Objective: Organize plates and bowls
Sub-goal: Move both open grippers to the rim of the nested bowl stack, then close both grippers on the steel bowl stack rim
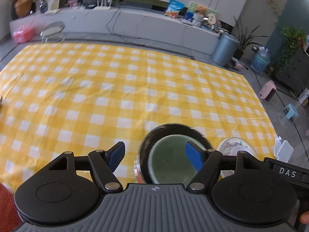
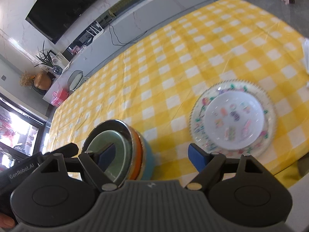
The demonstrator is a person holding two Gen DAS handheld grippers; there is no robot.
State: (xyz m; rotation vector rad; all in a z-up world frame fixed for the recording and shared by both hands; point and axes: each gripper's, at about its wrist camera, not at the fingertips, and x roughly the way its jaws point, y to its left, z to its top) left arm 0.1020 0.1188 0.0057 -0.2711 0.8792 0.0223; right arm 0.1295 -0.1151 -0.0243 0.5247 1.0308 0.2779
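**Both grippers open over nested bowls and a floral plate**

Nearest the left gripper (image 1: pixel 155 155), its 2 blue-padded fingers stand wide apart, gripping nothing; the right-hand pad overlaps the stack of bowls (image 1: pixel 170 160) in this view, though contact cannot be judged. The stack is nested: a pale green bowl sits innermost, inside a dark bowl, with orange and blue ones showing lower down in the right wrist view. The right gripper (image 2: pixel 152 157) is also spread open and empty, the stack at its left finger and the floral plate (image 2: pixel 199 112) just beyond its right finger. A white bowl (image 2: pixel 234 120) with small coloured motifs rests in that plate. Stack and plate sit near each other, apart, on the yellow checked tabletop (image 1: pixel 123 89). Beyond the far edge stand a grey bin (image 1: pixel 225 48) and a long white cabinet (image 1: pixel 123 22).
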